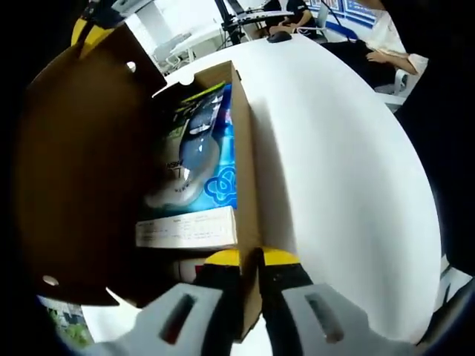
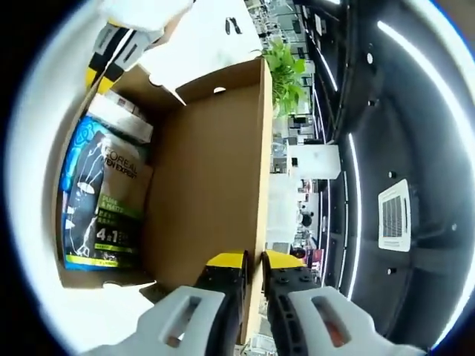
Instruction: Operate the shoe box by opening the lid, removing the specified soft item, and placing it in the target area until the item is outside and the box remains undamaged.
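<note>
You're working in an open-plan office — the round white table (image 1: 334,148) runs toward desks where a seated person (image 1: 386,44) rests a hand by a computer mouse (image 1: 279,36). Overhead you have a dark ceiling with strip lights (image 2: 415,67) and an air-conditioning vent (image 2: 394,215) — plus a potted plant (image 2: 286,70).

The shoe box (image 1: 89,170) is plain brown cardboard. Inside it lies a bright blue packet (image 2: 100,200) with white line drawings and a green panel of white lettering — beside it a white, printed carton (image 1: 187,228). Both grippers (image 1: 251,261) (image 2: 254,263) show yellow tips on black fingers, grey bodies. The table (image 1: 341,163) is white.
</note>
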